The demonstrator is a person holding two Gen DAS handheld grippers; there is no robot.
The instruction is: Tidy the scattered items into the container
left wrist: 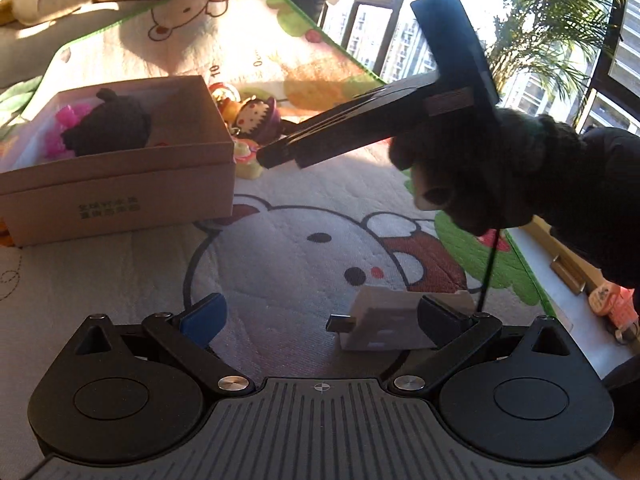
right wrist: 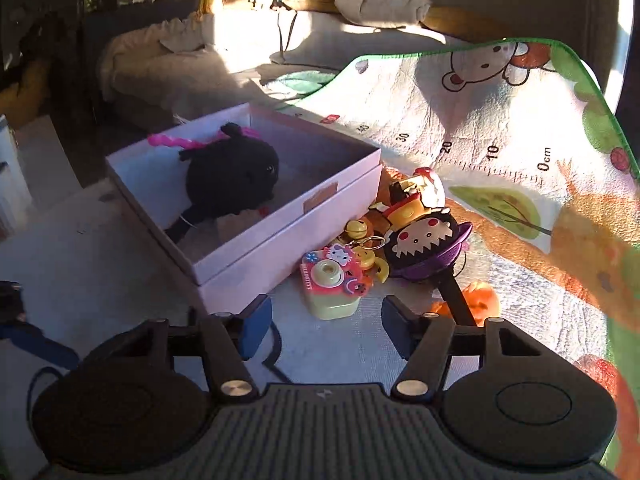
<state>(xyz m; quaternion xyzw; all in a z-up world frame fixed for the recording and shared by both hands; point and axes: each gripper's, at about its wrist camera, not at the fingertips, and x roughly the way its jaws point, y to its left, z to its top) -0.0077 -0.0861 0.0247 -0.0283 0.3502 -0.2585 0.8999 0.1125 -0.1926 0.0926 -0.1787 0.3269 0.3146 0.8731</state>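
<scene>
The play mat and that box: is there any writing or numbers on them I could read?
"40", "30", "20", "10", "0cm": ruler scale printed on the play mat.
Two lines of print on the box front: too blurred to read.
Pink lettering on the toy camera: too small to read.

Each gripper, left gripper [left wrist: 320,322] and right gripper [right wrist: 326,326], is black: two round hubs with raised discs, a ribbed grey middle plate bearing a small crosshair mark, and crossed link bars pinned by silver screws. Blue pads [left wrist: 204,316] line the fingers. The right hand [left wrist: 472,168] wears a dark knitted glove and a dark sleeve [left wrist: 600,184]; a thin black cable [left wrist: 489,268] hangs below it
</scene>
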